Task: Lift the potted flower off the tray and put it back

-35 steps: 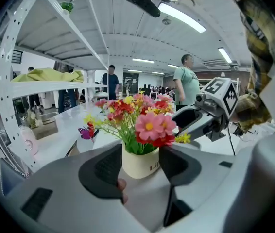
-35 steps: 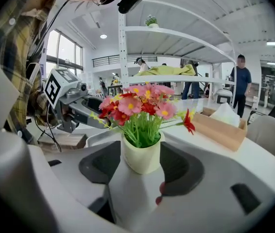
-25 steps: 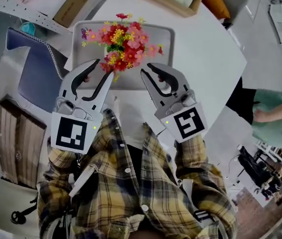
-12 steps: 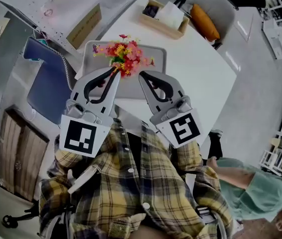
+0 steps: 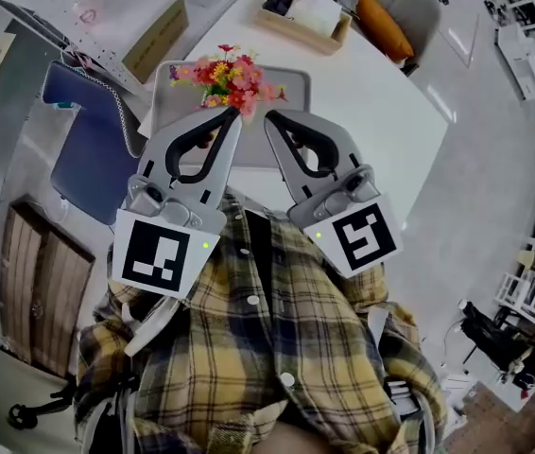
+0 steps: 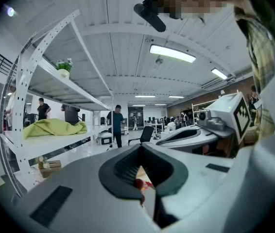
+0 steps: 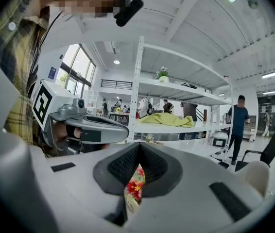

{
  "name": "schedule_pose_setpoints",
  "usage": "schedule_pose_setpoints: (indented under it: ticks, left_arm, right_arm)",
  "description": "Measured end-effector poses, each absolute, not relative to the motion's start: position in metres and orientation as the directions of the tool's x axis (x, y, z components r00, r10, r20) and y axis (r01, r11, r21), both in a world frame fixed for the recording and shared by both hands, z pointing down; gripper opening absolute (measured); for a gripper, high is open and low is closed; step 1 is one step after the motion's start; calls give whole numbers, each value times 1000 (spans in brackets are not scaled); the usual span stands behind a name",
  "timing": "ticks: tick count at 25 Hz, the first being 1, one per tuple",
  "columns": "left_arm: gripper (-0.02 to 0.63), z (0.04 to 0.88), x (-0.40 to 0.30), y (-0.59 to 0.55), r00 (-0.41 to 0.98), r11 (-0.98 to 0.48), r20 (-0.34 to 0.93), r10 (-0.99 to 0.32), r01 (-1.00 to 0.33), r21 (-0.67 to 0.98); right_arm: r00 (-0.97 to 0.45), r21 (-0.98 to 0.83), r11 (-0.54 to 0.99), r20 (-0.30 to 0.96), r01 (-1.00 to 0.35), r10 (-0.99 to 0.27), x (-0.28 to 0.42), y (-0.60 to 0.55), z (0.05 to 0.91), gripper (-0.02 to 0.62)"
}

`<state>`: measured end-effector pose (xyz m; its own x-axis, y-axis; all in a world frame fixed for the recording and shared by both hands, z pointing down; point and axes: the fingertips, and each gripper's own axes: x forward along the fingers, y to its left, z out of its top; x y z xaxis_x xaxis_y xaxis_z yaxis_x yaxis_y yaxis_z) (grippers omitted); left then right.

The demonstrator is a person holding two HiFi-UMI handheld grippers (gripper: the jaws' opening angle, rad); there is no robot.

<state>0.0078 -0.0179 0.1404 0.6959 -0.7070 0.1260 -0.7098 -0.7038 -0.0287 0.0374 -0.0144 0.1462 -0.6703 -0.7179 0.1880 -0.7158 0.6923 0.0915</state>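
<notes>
Head view is looking steeply down, and nearest, at the bottom of the frame, a yellow plaid shirt (image 5: pixel 249 348) is filling the lower half. Above it the left gripper (image 5: pixel 236 114) and the right gripper (image 5: pixel 269 119) are hovering side by side in the middle of the frame, each turning its marker cube toward the camera. Both are holding nothing: in the left gripper view and the right gripper view the jaws are pressing together tip to tip, leaving only the rounded hollow behind the tips (a sliver of red and yellow blossoms is showing through it, lower down). Just past the tips, in the upper middle of the frame, the potted flower (image 5: pixel 228 76) is sitting on the grey tray (image 5: pixel 291 83), toward its left side, and neither gripper is touching it. The tray is lying on the white table (image 5: pixel 371 121). Farther up, a wooden box (image 5: pixel 301 28) is standing near the table's far edge, and an orange cushion (image 5: pixel 384 25) is lying on a chair in the upper right
</notes>
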Motion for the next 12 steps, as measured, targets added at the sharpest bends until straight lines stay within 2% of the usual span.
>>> schedule_pose_setpoints:
  ticks: [12]
  left_arm:
    - [8,136,8,-18,695,-703,125,-708,-711,-31]
  right_arm:
    - [-678,73,697,181,-714,-713,36,-12,145,-2]
